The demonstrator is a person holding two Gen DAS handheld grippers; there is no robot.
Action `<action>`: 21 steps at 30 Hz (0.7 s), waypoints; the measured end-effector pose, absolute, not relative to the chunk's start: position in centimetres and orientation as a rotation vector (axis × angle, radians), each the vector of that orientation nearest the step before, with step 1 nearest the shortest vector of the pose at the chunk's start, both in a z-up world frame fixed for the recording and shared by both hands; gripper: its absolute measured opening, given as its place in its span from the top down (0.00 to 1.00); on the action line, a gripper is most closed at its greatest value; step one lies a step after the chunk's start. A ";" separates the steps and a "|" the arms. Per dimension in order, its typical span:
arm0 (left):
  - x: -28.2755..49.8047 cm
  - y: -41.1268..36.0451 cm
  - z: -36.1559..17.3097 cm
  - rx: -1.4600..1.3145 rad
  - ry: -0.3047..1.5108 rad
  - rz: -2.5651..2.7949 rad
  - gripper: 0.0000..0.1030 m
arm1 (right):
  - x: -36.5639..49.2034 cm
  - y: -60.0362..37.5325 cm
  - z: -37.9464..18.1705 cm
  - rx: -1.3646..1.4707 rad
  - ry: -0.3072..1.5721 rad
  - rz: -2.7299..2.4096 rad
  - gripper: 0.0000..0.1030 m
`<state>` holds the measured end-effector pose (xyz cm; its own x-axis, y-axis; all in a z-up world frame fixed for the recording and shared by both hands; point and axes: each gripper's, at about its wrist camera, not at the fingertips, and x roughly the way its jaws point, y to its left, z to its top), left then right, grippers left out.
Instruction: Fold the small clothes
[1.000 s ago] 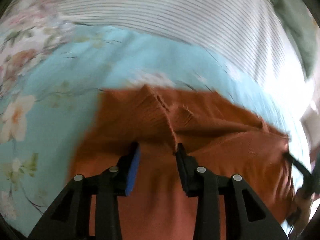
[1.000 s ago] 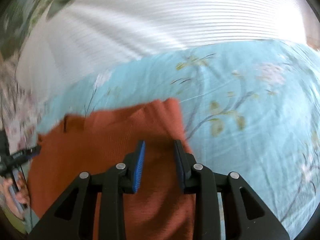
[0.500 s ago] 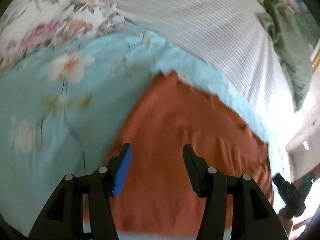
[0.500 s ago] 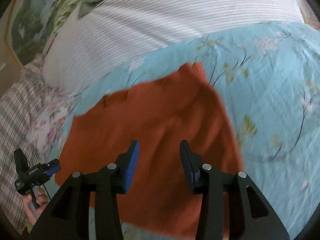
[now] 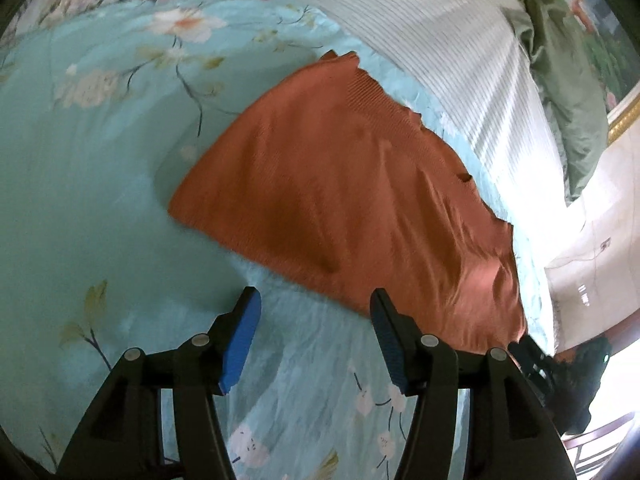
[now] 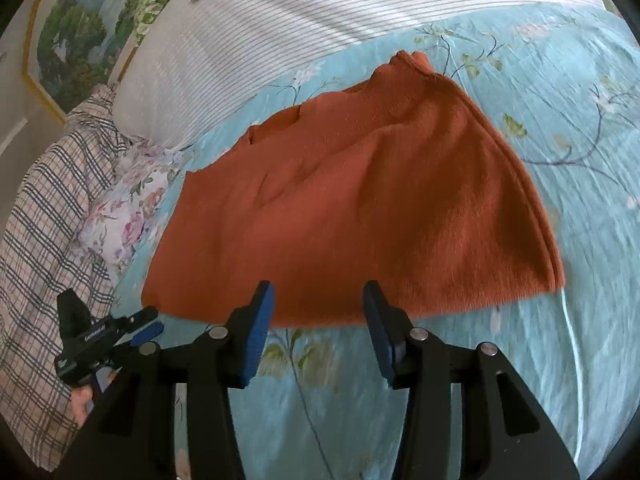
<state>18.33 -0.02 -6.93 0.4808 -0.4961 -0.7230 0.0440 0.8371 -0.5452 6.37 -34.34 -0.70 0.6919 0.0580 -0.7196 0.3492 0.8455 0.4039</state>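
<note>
Both grippers have drawn back from the rust-orange knit garment (image 5: 344,196) since the earlier frames, when their fingers sat over or in the cloth. Left gripper (image 5: 316,340): jaws spread, holding nothing, poised above the floral turquoise bedsheet (image 5: 80,184) just short of the garment's near edge. Right gripper (image 6: 318,320): jaws likewise spread and empty, just short of the near hem. Garment: lying flat on the sheet, apparently already doubled over, far edge near the striped white pillow (image 6: 304,12); a plaid cloth (image 6: 44,216) lies off to the left. Risk: the knit looks soft and stretchy, so a pinch taking only the top layer would likely pull the fold open. Small white lettering on the left gripper's body, seen from the right wrist view, is too small to read.
</note>
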 end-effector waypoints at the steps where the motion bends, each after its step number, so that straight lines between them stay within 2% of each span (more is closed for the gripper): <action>1: 18.5 0.0 -7.0 -0.507 1.022 -0.344 0.44 | 6.2 -34.3 -0.7 0.554 0.801 -0.172 0.53; 12: 21.3 0.8 -7.8 -0.616 1.014 -0.322 0.42 | 5.5 -34.8 -1.2 0.588 0.805 -0.180 0.51; 16: 23.1 0.7 -7.9 -0.623 0.997 -0.280 0.44 | 5.9 -34.9 -1.4 0.592 0.810 -0.169 0.51; 18: 24.2 0.6 -7.8 -0.612 0.981 -0.257 0.49 | 6.3 -34.9 -1.4 0.589 0.810 -0.160 0.51; 20: 25.0 0.5 -7.8 -0.604 0.995 -0.259 0.65 | 6.8 -35.2 -1.2 0.586 0.807 -0.151 0.51; 21: 25.6 0.4 -7.7 -0.603 0.993 -0.263 0.79 | 6.9 -35.2 -1.1 0.587 0.805 -0.148 0.51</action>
